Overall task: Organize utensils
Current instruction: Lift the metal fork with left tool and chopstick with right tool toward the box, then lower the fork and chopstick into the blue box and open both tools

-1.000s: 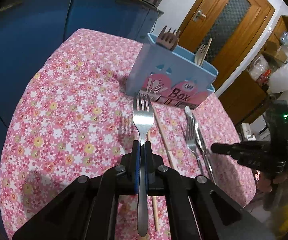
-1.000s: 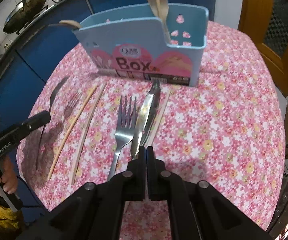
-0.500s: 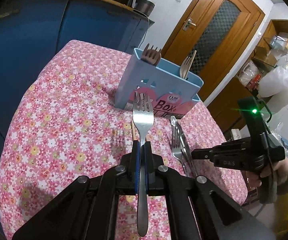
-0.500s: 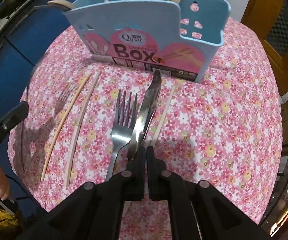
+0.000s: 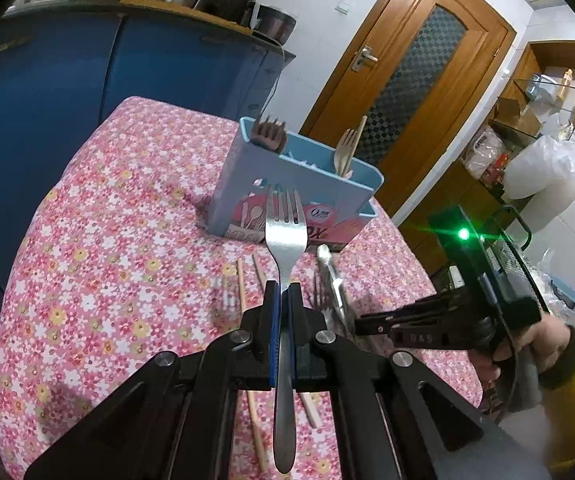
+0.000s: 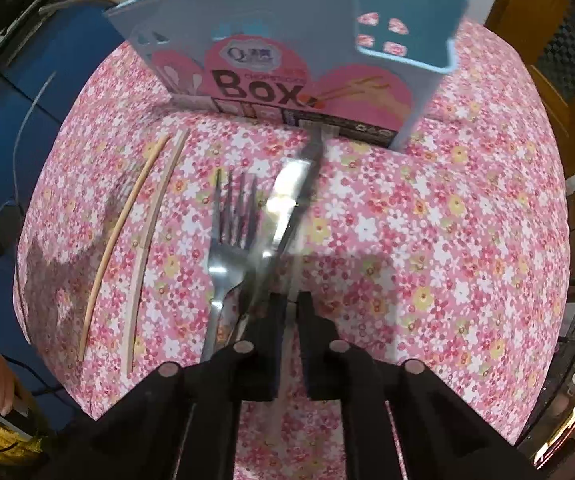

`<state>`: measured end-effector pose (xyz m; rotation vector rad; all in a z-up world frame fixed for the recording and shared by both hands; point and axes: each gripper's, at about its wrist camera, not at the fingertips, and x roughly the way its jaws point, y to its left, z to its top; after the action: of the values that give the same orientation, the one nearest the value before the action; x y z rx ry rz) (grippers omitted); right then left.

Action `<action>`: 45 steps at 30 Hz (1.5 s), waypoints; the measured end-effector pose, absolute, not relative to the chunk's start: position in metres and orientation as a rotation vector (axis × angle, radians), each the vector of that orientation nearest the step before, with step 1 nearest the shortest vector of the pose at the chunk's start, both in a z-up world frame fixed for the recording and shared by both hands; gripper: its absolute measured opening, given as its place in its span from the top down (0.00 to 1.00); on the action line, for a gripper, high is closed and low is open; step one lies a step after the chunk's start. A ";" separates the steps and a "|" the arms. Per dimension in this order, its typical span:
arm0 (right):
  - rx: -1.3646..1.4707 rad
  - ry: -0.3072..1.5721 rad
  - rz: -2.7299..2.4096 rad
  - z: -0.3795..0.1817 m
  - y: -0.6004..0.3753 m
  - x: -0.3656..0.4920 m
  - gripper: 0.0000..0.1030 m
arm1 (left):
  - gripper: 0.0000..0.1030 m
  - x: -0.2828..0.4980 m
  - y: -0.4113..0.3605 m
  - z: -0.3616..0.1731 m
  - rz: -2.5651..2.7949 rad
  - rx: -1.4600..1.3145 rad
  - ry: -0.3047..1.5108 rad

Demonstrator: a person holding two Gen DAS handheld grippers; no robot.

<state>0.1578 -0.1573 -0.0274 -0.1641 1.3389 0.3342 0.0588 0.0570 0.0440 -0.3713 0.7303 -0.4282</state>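
The tabletop point(image 6: 427, 240), under its pink floral cloth, carries the blue utensil box point(image 5: 287, 184) standing upright at its far side, with wooden forks already poking out of its compartments. The left tool point(image 5: 283, 292) is clenched on the handle of a steel fork point(image 5: 285, 232), tines up, held above the cloth short of the box. The grip sits low on a smooth handle, so the fork could pivot or slide out on the way over, or its tines could catch the box rim and tip the light box.

The right tool point(image 6: 287, 308) points steeply down with its jaws slightly parted; the blur makes it hard to say whether they touch anything. Just ahead lie a second fork point(image 6: 227, 240) and a knife point(image 6: 287, 208), overlapping. A closing pinch there may drag both pieces, or skate off the flat metal. The two chopsticks point(image 6: 139, 232) lie apart, to the left.
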 end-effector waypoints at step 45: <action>0.182 0.233 0.519 0.083 -0.219 0.175 0.93 | 0.98 0.176 -0.019 0.107 -0.158 -0.210 0.167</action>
<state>0.1750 -0.2189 0.0827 0.1819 0.2328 0.5194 0.1760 -0.0187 0.1068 -0.2100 0.1670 -0.1582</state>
